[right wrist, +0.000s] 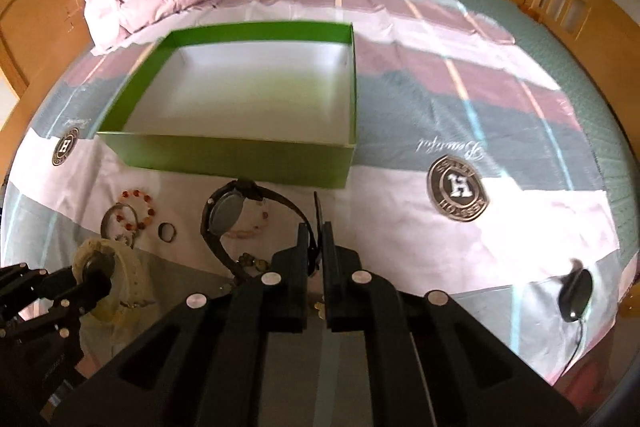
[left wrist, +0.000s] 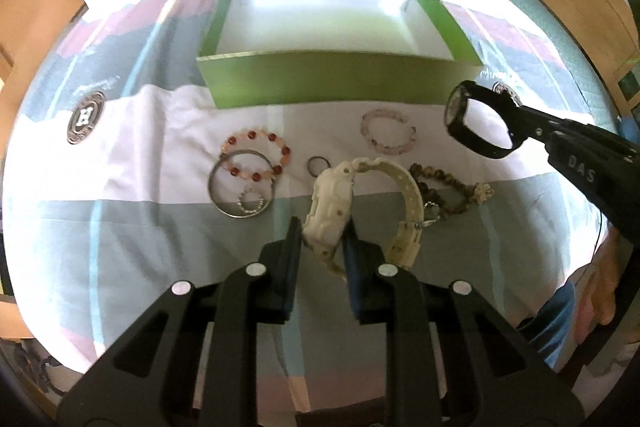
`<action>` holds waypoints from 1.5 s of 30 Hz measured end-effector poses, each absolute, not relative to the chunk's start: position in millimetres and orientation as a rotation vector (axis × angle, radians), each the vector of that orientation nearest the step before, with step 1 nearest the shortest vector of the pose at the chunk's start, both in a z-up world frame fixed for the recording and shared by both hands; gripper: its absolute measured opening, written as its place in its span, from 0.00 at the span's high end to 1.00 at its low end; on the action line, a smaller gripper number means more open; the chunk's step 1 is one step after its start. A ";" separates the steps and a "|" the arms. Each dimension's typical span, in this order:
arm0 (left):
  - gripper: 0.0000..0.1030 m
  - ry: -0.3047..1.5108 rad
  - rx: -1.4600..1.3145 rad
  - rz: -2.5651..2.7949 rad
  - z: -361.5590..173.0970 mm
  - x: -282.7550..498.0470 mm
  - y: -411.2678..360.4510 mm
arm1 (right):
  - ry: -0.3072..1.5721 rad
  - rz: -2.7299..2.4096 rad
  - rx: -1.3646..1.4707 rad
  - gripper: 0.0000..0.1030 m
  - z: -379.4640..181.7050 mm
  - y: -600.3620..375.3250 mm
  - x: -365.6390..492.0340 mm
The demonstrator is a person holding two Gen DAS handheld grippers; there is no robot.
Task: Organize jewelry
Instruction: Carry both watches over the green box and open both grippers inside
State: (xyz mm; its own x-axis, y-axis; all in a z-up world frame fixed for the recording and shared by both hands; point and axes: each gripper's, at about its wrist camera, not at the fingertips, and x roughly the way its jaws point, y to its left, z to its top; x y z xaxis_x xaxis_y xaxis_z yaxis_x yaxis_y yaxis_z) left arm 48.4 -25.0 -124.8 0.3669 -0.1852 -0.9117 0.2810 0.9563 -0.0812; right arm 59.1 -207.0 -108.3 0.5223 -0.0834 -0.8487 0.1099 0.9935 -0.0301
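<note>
The left gripper (left wrist: 322, 231) is clenched on the case of the white watch (left wrist: 332, 203), which sits low centre in the left wrist view with its strap looping out to the right of the fingers. The right gripper (right wrist: 316, 239) is clamped on the thin strap of the black watch (right wrist: 224, 213); in the right wrist view the dial hangs left of and above the fingers, at centre frame. Both watches appear to be held clear of the bedsheet (left wrist: 120, 155). The relation that governs the next move is the green box (left wrist: 340, 79): in both views it lies directly above the grippers in frame, open side up, empty, with its near wall facing them. Its long axis runs left to right across the frame. Judged from the left wrist view, the black watch at right centre is nearer the box's near right corner than the white watch. Bracelets (left wrist: 256, 157) and a ring (left wrist: 318, 165) remain on the sheet between grippers and box.
</note>
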 end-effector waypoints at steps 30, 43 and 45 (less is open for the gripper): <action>0.80 1.159 0.042 -0.174 -142.2 266.8 -48.3 | 1.060 -0.118 0.136 0.94 -127.2 -191.8 225.1; 0.52 1.009 -0.026 -0.209 -83.7 204.8 -11.3 | 0.923 -0.048 0.189 0.81 -75.7 -218.6 131.5; 0.52 0.964 -0.072 -0.193 -70.3 167.4 11.8 | 0.892 -0.040 0.179 0.81 -73.2 -223.1 94.9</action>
State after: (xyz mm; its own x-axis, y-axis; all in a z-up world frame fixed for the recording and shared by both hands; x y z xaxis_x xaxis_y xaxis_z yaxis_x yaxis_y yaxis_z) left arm 167.4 11.8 -70.3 0.5547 -0.1952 -0.8088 0.1317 0.9804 -0.1463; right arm 94.9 -223.1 -73.2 0.6279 0.0392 -0.7773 0.1094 0.9844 0.1380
